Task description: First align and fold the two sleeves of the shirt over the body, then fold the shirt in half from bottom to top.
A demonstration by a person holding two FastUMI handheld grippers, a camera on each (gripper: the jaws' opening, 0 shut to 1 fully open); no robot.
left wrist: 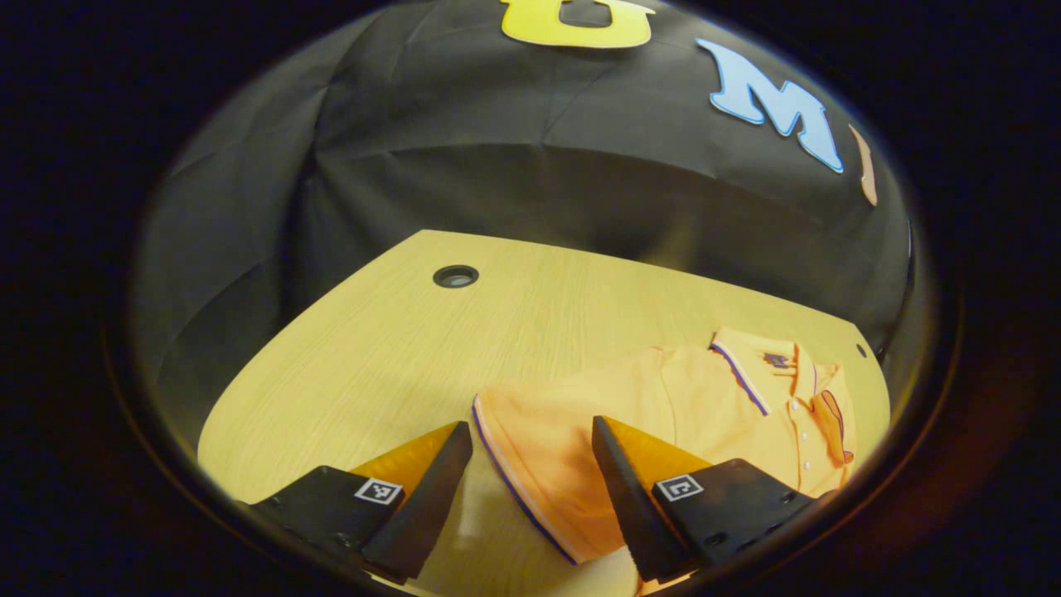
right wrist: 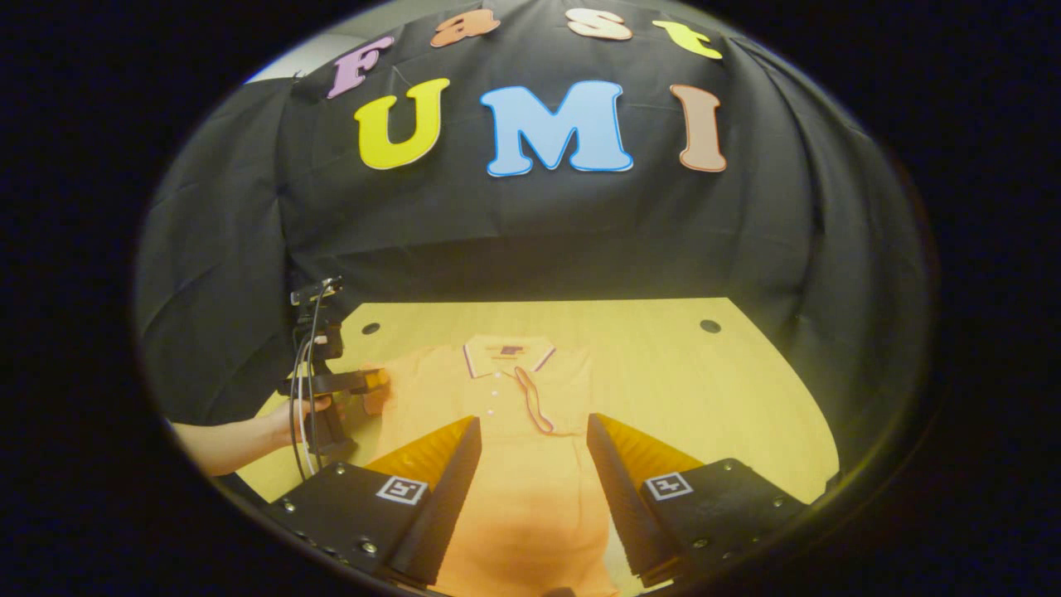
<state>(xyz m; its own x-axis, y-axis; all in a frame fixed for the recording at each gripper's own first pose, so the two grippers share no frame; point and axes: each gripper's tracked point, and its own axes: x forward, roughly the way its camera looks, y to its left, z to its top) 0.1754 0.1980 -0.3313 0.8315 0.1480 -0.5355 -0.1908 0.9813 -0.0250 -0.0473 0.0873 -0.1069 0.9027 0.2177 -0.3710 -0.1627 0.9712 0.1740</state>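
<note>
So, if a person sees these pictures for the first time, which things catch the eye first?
First the orange polo shirt, lying flat on the wooden table with its collar toward the booth wall. Next, the right gripper open above the shirt's body. Then the left gripper, held by a hand at the shirt's sleeve side.

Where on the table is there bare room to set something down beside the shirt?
Bare wooden tabletop lies between the orange polo shirt and the black cloth wall, also around the round grommet hole. It is crowded where the left gripper meets the shirt's edge.
</note>
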